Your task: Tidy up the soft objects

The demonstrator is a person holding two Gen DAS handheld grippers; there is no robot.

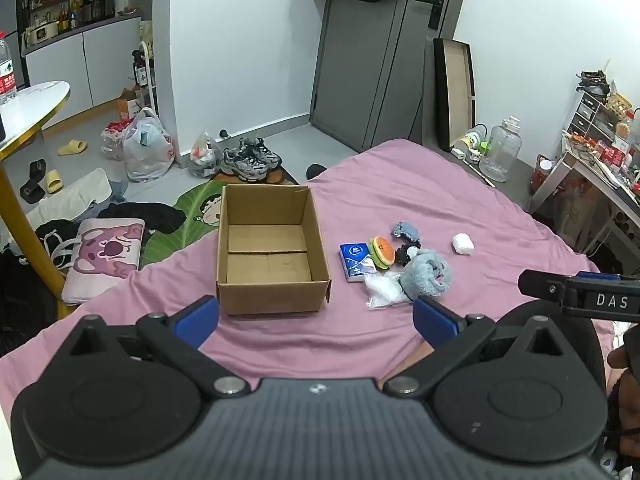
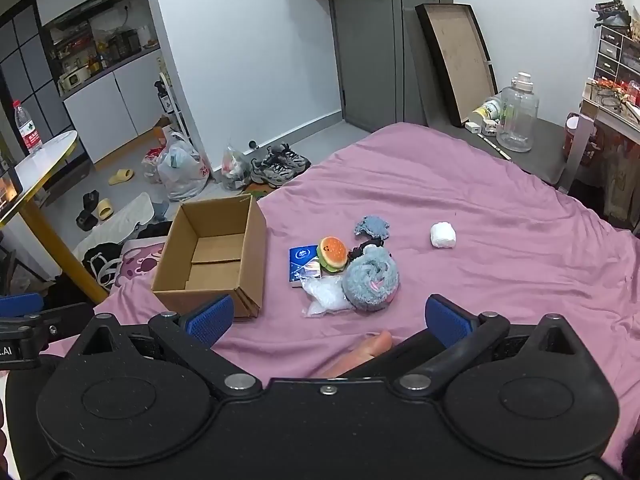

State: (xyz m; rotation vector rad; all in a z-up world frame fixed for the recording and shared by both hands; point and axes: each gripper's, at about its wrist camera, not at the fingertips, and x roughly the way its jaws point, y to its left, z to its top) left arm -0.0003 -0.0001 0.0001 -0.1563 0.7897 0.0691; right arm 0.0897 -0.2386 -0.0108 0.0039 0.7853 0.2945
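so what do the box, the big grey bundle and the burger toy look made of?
Box: corrugated cardboard, matte brown, folded flaps visible inside. Grey bundle: fuzzy plush fabric, looks like chenille or fleece, rolled up. Burger toy: probably soft plush or foam; too small to tell.

We are seeing the left claw (image 1: 316, 316) as matte black plastic: two round disc housings, triangular cut-outs above them, silver screws at the linkage pivots, blue ribbed pads on the fingertips (image 1: 198, 318). A grey ribbed centre plate is carrying one small silver screw. The right claw (image 2: 330, 316) is showing the same build, black speckled discs, blue textured pads. In the left view, the right claw's black side bar is reading white "DAS" lettering. A bare toe is peeking below.
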